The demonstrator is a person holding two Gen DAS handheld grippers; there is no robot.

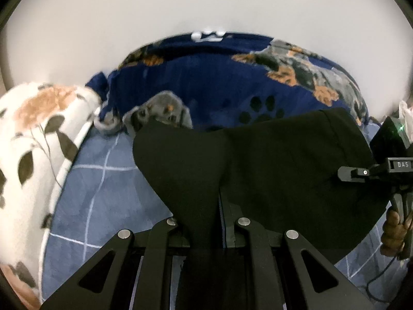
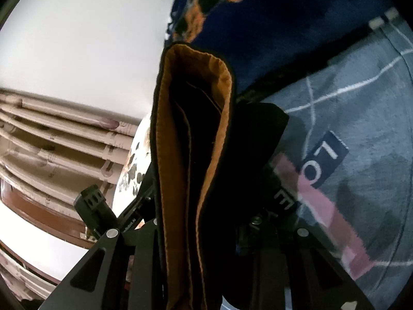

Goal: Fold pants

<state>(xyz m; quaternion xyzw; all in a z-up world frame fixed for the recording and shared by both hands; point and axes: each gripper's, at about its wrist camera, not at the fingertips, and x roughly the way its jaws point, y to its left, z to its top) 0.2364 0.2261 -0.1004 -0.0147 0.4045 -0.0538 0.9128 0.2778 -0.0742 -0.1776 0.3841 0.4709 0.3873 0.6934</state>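
Black pants [image 1: 284,168] hang in the air over the bed, stretched between both grippers. In the left wrist view my left gripper [image 1: 206,222] is shut on a bunched fold of the black cloth, which drapes over and hides the fingertips. At the right edge of that view my right gripper [image 1: 347,174] pinches the other side of the pants. In the right wrist view the pants' waistband [image 2: 191,142], lined in orange-tan, stands upright between the fingers of my right gripper [image 2: 204,222], which is shut on it.
Below lies a blue checked sheet [image 1: 103,193]. A navy dog-print blanket [image 1: 219,77] is heaped at the back and a white floral blanket [image 1: 38,142] at the left. A person's hand [image 1: 392,232] holds the right gripper's handle. Slatted wooden furniture [image 2: 64,142] stands at the left.
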